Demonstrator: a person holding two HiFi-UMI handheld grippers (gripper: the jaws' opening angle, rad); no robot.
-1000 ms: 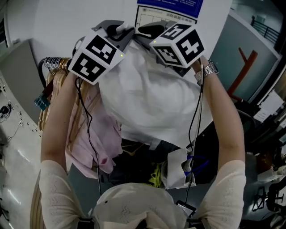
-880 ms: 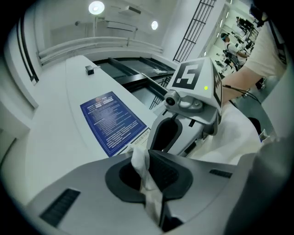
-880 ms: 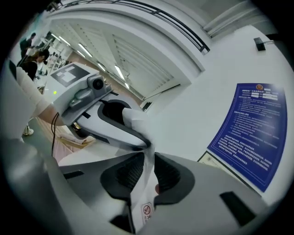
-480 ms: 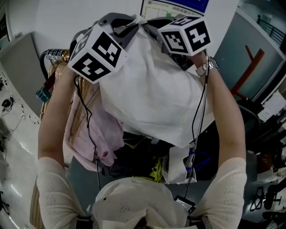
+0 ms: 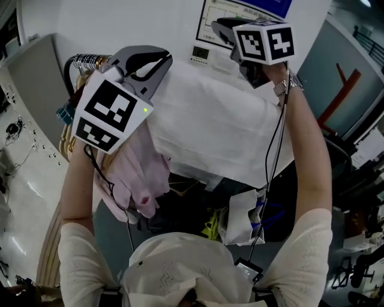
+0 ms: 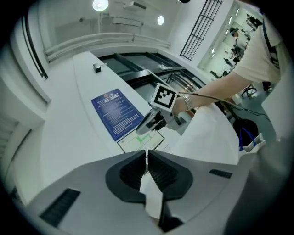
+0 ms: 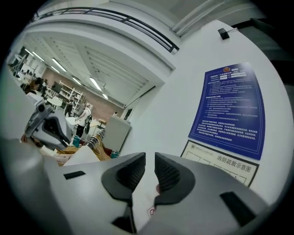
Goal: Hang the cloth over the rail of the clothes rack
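Note:
The white cloth [image 5: 216,132] is stretched flat between both grippers, high in front of the person. My left gripper [image 5: 147,66] is shut on its left top corner; a strip of the cloth [image 6: 153,195] shows between the closed pads. My right gripper [image 5: 225,27] is shut on the right top corner, with a fold of the cloth [image 7: 140,202] between its pads. The rack's rail [image 5: 84,60], crowded with hanger hooks, lies just left of and behind the left gripper. Each gripper shows in the other's view: right gripper [image 6: 158,120], left gripper [image 7: 46,126].
A pink garment [image 5: 135,174] hangs from wooden hangers [image 5: 66,141] on the rack, below the left gripper. A white wall with a blue poster [image 7: 229,108] and a framed chart [image 5: 225,18] stands right behind. A bag [image 5: 240,219] and clutter lie on the floor below the cloth.
The grippers have drawn apart: the left one went left and down, the right one shifted right. The cloth, bunched a second ago, is now spread wide between them.

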